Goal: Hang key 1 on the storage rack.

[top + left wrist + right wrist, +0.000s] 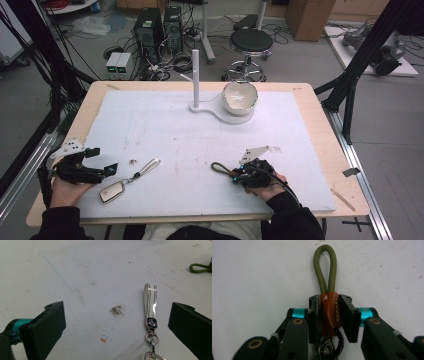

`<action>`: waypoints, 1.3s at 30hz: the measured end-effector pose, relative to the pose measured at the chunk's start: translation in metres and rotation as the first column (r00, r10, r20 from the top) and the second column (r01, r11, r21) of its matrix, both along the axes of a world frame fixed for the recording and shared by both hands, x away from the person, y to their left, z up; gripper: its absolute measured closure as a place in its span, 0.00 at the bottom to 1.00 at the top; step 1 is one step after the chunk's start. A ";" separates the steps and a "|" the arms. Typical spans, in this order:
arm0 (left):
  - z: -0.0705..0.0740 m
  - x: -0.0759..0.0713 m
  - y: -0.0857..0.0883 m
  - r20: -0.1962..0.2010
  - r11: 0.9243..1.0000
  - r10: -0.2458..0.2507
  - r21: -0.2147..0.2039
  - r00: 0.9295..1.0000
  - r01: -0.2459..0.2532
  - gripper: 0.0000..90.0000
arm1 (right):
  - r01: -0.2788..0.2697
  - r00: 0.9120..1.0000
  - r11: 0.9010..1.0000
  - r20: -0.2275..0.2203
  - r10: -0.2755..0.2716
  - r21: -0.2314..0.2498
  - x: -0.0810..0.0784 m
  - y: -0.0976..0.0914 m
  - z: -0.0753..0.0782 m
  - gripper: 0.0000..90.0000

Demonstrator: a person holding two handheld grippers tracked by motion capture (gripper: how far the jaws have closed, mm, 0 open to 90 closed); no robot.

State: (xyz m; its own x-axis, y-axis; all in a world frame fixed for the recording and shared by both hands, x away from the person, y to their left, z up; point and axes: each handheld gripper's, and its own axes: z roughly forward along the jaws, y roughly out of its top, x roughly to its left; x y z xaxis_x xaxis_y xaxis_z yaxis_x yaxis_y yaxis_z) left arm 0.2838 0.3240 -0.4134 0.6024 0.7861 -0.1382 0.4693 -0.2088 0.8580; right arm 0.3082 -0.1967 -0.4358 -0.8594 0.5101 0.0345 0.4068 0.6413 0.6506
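Keychain with an olive cord loop (325, 267) sits clamped between my right jaws: they press on both sides of its brown leather wrap (329, 315), the cord loop sticks out past the jaw tips over the white surface (252, 272), and dark metal rings (329, 345) hang below the wrap, back toward my hand. In the high view my right gripper (235, 175) lies low on the surface near its front edge. My left gripper (115, 325) stands wide apart, holding nothing. A second keychain, a white strap with a metal tag (131, 180), lies flat on the surface; its strap (150, 302) lies between my left jaws, nearer the right-hand one and clear of both.
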 end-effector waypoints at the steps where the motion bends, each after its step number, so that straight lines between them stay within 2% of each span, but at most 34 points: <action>1: 0.000 0.000 0.000 0.001 1.000 0.000 0.001 1.000 0.000 0.02 | 0.000 1.000 1.000 0.000 0.000 0.000 0.000 0.000 0.000 0.83; 3: 0.000 0.000 0.001 0.002 1.000 0.000 0.001 1.000 0.000 0.02 | 0.004 1.000 1.000 -0.014 -0.004 0.005 0.001 -0.001 0.001 0.84; 14: 0.000 -0.001 0.000 0.007 1.000 -0.004 0.000 1.000 0.004 0.03 | 0.003 1.000 1.000 -0.015 -0.003 0.015 -0.001 0.000 0.004 0.85; 18: 0.001 -0.002 0.001 0.012 1.000 0.000 0.000 1.000 0.000 0.03 | -0.008 1.000 0.999 -0.003 0.008 0.032 0.000 0.004 0.011 0.85; 21: 0.001 -0.002 0.001 0.011 1.000 0.000 -0.001 1.000 0.000 0.03 | -0.008 1.000 0.998 0.002 0.008 0.067 0.003 0.004 0.018 0.85; 28: 0.000 -0.002 0.000 0.006 1.000 -0.008 -0.003 1.000 0.008 0.03 | -0.007 1.000 0.997 0.012 0.006 0.079 0.008 0.004 0.026 0.85; 32: 0.001 -0.002 0.000 0.008 1.000 -0.007 -0.004 1.000 0.007 0.03 | -0.010 1.000 0.995 0.021 0.008 0.104 0.014 0.006 0.038 0.85; 39: 0.001 -0.003 0.002 0.014 1.000 -0.008 -0.011 1.000 0.008 0.03 | -0.021 0.999 0.995 0.040 0.017 0.095 0.023 0.013 0.057 0.85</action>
State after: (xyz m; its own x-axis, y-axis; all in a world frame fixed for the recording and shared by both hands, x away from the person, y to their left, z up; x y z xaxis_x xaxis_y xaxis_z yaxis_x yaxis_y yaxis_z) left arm 0.2809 0.3255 -0.4124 0.6103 0.7799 -0.1388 0.4561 -0.2027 0.8665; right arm 0.3316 -0.1841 -0.3784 -0.8706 0.4896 0.0479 0.3678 0.5833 0.7242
